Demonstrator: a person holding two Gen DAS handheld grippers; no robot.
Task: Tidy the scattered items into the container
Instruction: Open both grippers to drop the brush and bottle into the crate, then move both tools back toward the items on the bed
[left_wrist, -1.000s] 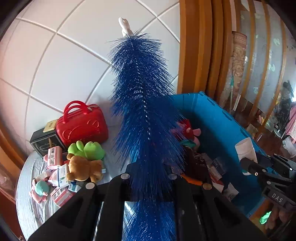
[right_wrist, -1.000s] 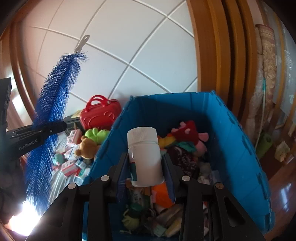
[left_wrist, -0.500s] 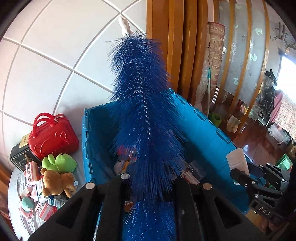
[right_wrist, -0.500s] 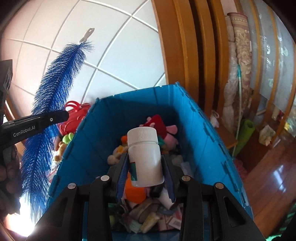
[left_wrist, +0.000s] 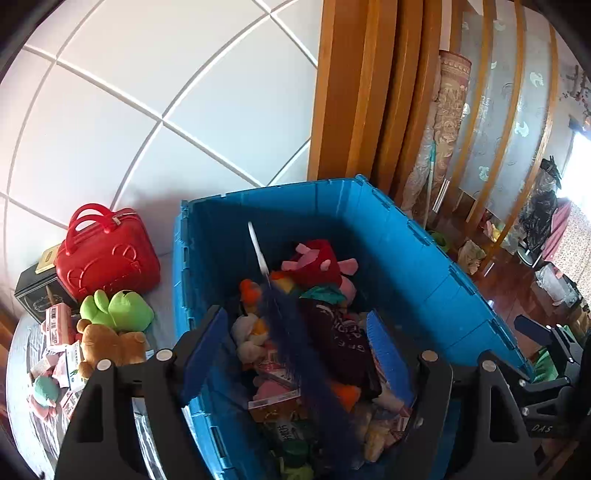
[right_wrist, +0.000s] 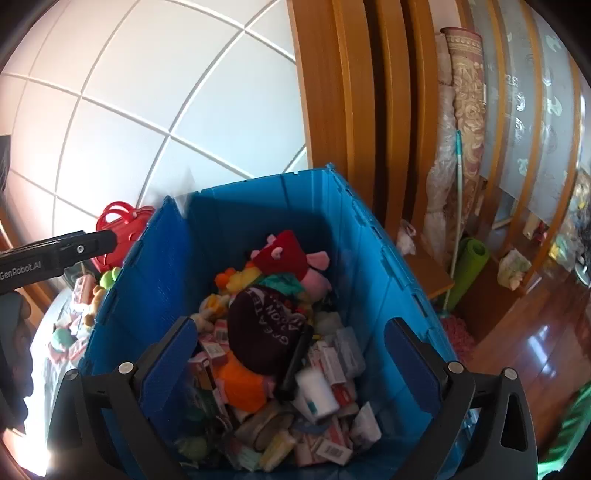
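Both grippers hover over the blue crate (left_wrist: 399, 236) (right_wrist: 373, 251), which holds plush toys, small boxes and a dark cap. My left gripper (left_wrist: 295, 328) is opening; its blue pads stand wide apart. The blue bristle brush (left_wrist: 295, 350) shows blurred in the gap, free of both pads, white handle tip (left_wrist: 258, 251) toward the crate's far wall. My right gripper (right_wrist: 291, 343) is opening too, with nothing between its pads. The white bottle (right_wrist: 316, 391) lies blurred on the pile below. The left gripper (right_wrist: 55, 254) shows at the right wrist view's left edge.
Left of the crate on the grey table lie a red toy case (left_wrist: 107, 251), a green frog plush (left_wrist: 118, 310), a brown bear (left_wrist: 107, 347), a black box (left_wrist: 37, 299) and several small packets. Right of the crate stand a wooden frame, a rolled rug (right_wrist: 465, 110), a mop and a green mat (right_wrist: 469, 269).
Both grippers opened. The brush dropped from the left jaws into the crate, and the white bottle fell from the right jaws onto the pile. The crate now sits more centrally in both views.
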